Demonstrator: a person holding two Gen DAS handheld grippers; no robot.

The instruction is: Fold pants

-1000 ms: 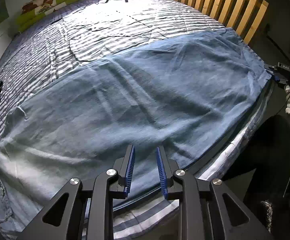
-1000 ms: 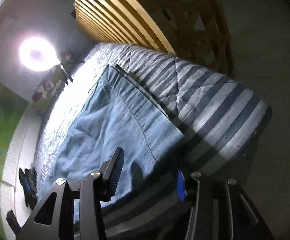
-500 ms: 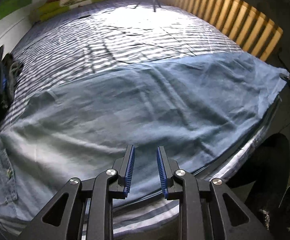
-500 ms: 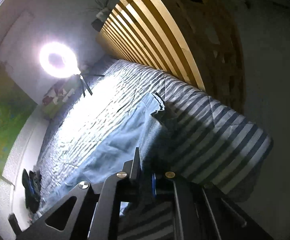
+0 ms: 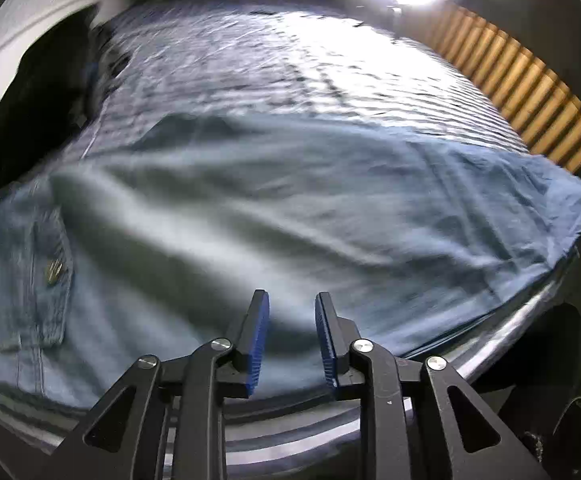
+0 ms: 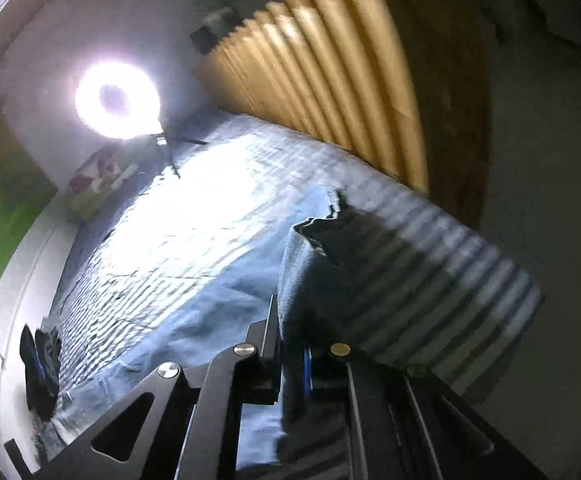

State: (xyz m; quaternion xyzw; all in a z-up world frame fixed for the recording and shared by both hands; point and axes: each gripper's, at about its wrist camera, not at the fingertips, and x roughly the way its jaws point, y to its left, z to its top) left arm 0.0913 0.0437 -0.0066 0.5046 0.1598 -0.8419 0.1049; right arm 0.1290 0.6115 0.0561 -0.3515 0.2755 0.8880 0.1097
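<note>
Pants (image 5: 290,216) lie spread across the striped bed (image 5: 310,64), filling mid-frame. Right tool (image 6: 292,354) pinches their lifted hem, lower centre; left tool (image 5: 290,340), jaws opening, holds nothing.

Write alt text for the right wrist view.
The right claw is shut on a lifted fold of the blue pants, which lie across a striped bed. A ring light glares beside a wooden slatted headboard.

A bed under a striped cover (image 5: 330,80) fills the dim room. Along one side of the bed runs a wooden slatted frame (image 5: 530,92); beyond its far end glares a ring light (image 6: 116,100).
</note>
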